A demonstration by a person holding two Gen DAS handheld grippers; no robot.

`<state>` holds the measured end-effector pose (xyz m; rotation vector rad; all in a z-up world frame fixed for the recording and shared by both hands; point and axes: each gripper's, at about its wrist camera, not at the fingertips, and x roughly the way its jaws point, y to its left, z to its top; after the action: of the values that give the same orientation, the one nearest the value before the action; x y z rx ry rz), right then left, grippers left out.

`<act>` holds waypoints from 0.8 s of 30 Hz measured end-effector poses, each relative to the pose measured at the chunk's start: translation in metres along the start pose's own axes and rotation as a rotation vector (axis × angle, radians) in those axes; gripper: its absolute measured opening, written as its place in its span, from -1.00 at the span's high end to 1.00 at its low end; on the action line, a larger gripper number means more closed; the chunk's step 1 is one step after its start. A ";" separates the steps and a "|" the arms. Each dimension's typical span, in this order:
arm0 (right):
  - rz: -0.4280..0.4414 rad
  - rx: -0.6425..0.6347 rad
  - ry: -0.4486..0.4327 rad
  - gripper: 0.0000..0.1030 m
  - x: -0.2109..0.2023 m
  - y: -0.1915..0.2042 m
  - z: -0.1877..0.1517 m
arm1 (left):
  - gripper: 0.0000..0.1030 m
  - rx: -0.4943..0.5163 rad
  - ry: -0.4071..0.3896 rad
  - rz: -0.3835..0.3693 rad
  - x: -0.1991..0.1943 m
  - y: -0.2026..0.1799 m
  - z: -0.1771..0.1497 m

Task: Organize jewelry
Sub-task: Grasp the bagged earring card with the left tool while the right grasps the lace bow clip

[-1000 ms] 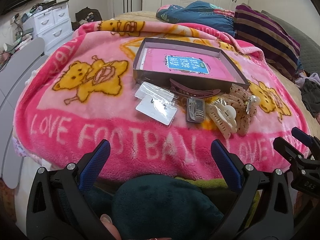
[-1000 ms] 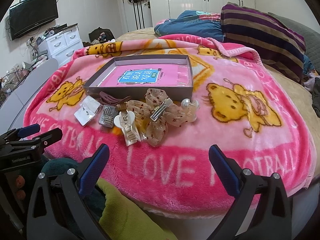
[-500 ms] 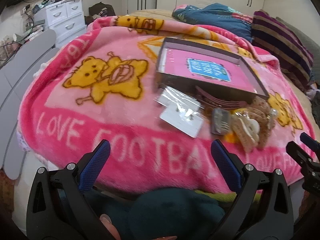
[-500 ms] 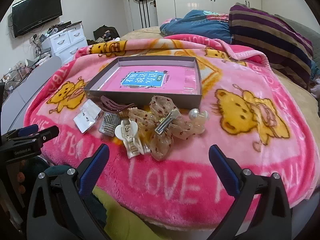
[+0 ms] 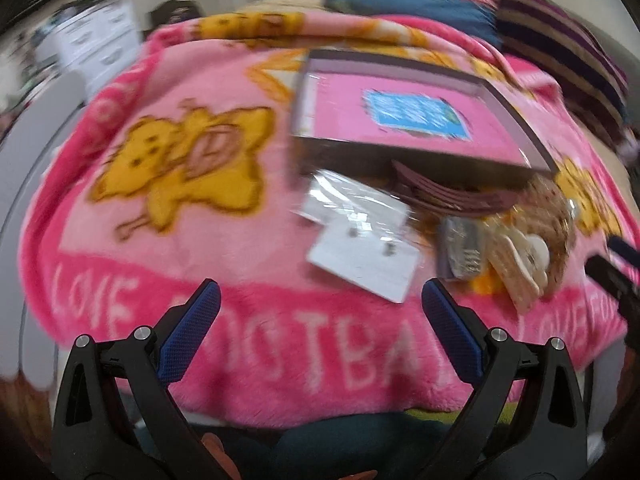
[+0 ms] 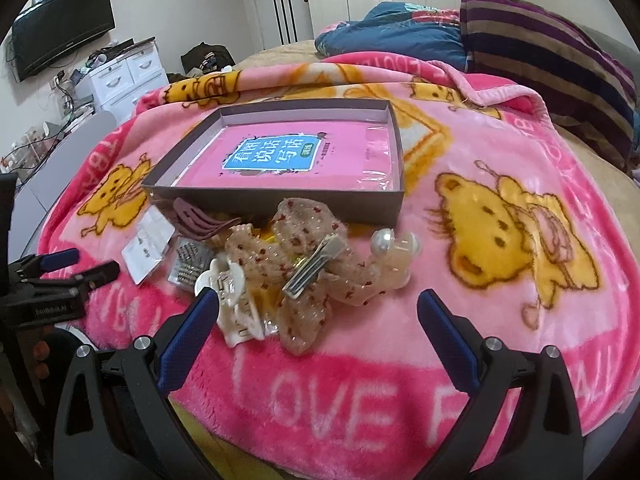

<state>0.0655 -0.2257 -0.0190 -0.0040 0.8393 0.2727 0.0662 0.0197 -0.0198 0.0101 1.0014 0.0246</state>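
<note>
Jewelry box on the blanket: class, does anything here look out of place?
Yes. The box holds only a pink book, while the hair clips, bow and earring cards lie jumbled on the blanket beside it.

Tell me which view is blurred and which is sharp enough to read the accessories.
Left wrist view: motion-smeared throughout; the earring cards and box are soft, while the left gripper stays crisp. Right wrist view: sharp; the white claw clip, bow clip and pearl clip read clearly, with fisheye bending at the edges and glare on the plastic-wrapped book.
</note>
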 end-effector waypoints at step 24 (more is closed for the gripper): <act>0.042 -0.017 0.080 0.00 0.048 -0.004 0.014 | -0.82 0.115 0.103 -0.117 0.050 -0.006 0.016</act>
<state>0.1072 -0.2169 -0.0459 -0.0130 0.9171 0.3212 0.1064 0.0146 -0.0532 0.0559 1.1035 -0.1405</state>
